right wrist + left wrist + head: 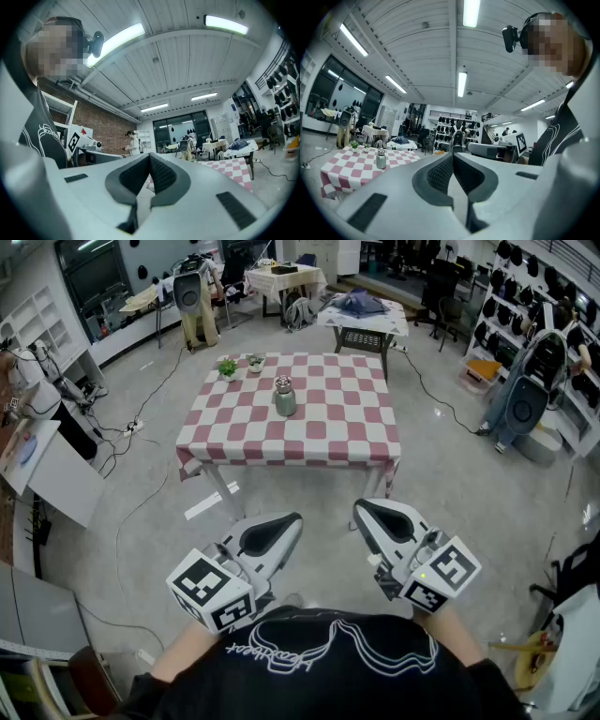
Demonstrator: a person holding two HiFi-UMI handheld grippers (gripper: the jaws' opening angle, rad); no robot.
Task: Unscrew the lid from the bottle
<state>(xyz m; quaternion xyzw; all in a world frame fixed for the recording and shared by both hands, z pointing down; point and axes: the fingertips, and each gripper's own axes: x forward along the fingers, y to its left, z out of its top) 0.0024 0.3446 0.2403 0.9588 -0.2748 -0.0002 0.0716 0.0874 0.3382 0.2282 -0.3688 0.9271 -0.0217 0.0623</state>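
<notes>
Far ahead, bottle (285, 397) on checkered table (328, 437), left tool (289, 520), right tool (362, 509) closed, empty

Head view: high, steeply down, table (319, 432) with bottle (285, 397) far ahead. Gripper views: low, level, both catch same table; left also bottle.

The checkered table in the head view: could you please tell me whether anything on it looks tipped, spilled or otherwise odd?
Nothing stands out. The bottle stands upright near the middle of the table with its lid on. The two small potted plants at the far left corner are upright too. No spill shows.
</notes>
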